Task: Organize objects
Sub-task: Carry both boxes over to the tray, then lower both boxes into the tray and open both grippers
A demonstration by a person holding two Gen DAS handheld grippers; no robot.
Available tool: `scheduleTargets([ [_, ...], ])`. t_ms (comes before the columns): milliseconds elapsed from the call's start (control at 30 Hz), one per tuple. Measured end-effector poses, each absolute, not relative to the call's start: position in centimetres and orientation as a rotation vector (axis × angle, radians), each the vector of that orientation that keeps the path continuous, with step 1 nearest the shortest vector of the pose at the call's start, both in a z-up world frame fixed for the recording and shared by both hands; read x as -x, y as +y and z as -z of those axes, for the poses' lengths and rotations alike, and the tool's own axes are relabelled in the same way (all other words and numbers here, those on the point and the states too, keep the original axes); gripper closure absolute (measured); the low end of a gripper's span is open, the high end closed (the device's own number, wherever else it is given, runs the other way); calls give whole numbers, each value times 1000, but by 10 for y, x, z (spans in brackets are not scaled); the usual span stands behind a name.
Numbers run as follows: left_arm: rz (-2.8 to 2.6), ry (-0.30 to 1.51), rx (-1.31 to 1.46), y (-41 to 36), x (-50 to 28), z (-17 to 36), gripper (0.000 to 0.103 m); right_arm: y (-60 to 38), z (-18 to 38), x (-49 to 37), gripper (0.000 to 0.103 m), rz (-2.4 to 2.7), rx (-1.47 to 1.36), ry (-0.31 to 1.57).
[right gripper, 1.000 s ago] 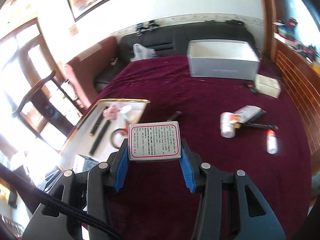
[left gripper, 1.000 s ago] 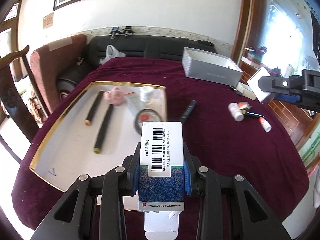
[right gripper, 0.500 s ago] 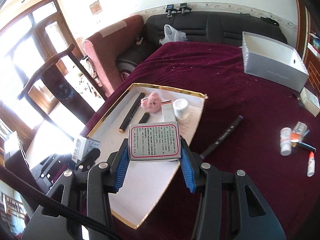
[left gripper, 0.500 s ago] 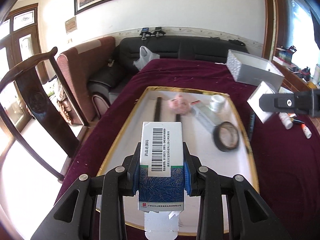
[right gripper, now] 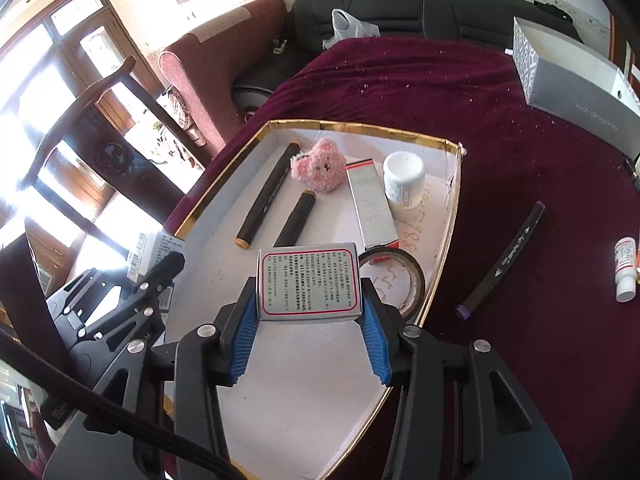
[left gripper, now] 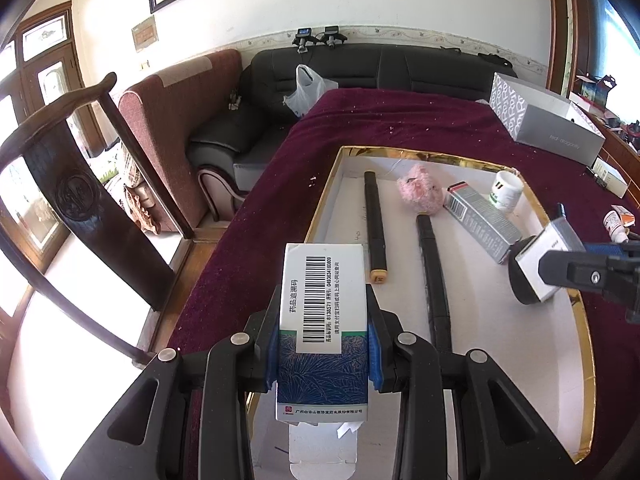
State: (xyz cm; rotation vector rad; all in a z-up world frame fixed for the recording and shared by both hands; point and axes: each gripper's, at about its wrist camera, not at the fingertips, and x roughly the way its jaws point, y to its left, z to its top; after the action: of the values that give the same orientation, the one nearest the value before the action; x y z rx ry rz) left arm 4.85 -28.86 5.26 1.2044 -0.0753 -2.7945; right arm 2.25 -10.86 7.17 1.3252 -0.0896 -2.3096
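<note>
My left gripper (left gripper: 323, 334) is shut on a blue and white medicine box with a barcode (left gripper: 323, 320), held above the near left part of the gold-rimmed white tray (left gripper: 576, 304). My right gripper (right gripper: 310, 316) is shut on a grey box with a red-framed label (right gripper: 308, 282), held over the tray (right gripper: 304, 376) near the tape roll (right gripper: 404, 280). The right gripper and its box also show in the left wrist view (left gripper: 560, 264). In the tray lie two black markers (right gripper: 266, 196), a pink plush (right gripper: 320, 166), a long grey carton (right gripper: 370, 204) and a white jar (right gripper: 404, 178).
On the maroon cloth (right gripper: 500, 140) to the right of the tray lie a purple-capped marker (right gripper: 504, 258) and a small white bottle (right gripper: 626, 268). A grey open box (right gripper: 576, 76) stands at the far right. A wooden chair (left gripper: 68, 184) and sofas stand to the left and behind.
Both grippers have moved left and closer to the tray with their boxes still held. The right gripper now hangs over the tray's right part.
</note>
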Motion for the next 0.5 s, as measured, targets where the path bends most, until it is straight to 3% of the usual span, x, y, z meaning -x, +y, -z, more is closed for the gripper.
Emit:
scheduleTargets([
  [500,2792,-20,-1280,-300,-9,-49,74,-139,-46,-14,57,2272,-1363,-11],
])
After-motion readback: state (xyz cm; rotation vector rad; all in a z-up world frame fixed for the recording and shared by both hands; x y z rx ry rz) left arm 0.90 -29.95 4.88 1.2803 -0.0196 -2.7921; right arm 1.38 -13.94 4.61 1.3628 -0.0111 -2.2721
